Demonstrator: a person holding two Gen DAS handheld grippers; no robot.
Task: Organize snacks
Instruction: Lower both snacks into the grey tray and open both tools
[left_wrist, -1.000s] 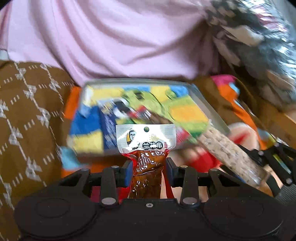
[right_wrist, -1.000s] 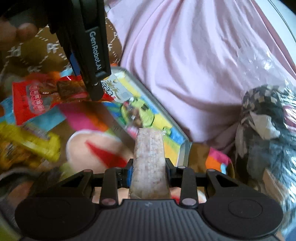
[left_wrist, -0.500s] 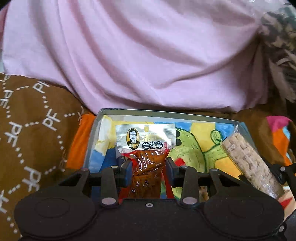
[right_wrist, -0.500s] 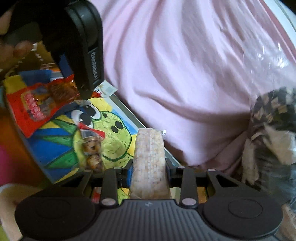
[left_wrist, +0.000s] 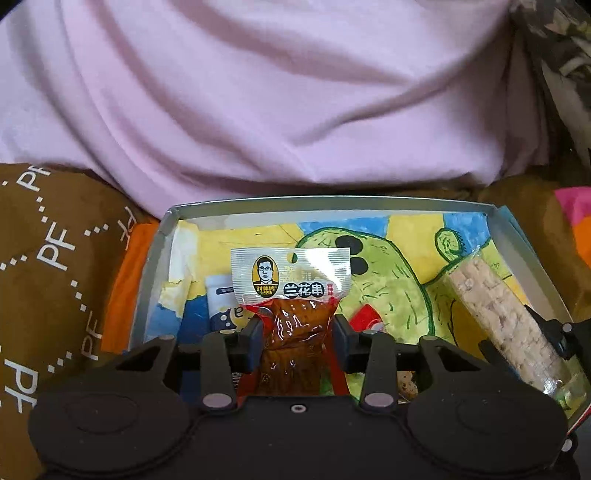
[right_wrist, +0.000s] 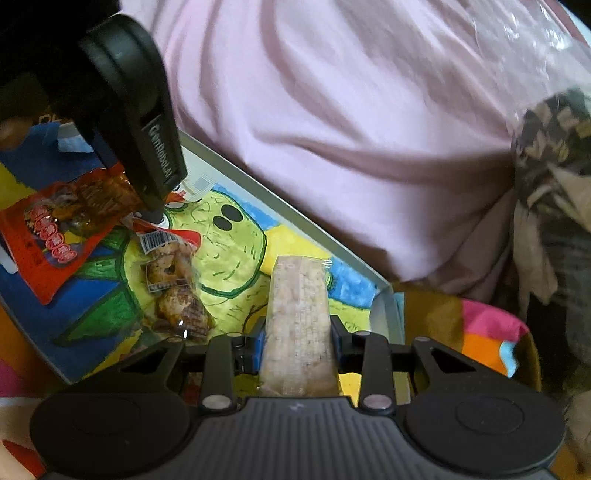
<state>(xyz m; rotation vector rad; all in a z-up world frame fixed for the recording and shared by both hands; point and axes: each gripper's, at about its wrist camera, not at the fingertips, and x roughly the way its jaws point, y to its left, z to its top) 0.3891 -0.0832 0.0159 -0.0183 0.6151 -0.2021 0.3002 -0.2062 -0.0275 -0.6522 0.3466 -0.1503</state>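
I am at the placing step: both snacks are carried over the shallow grey-rimmed box with the painted green cartoon lining (left_wrist: 496, 221), and neither is set down yet. My left gripper (left_wrist: 297, 334) has its jaws clenched on the red-and-silver packet of brown dried tofu (left_wrist: 291, 295), held above the box's left half. My right gripper (right_wrist: 297, 341) grasps the long clear-wrapped puffed-rice bar (right_wrist: 297, 314) over the right half, near the far wall. A clear pouch of brown glazed pieces (right_wrist: 175, 288) already lies on the lining, and a white-and-blue packet (left_wrist: 221, 302) sits beneath the tofu. Next, I judge, each packet must be lowered onto bare lining beside those, then released.
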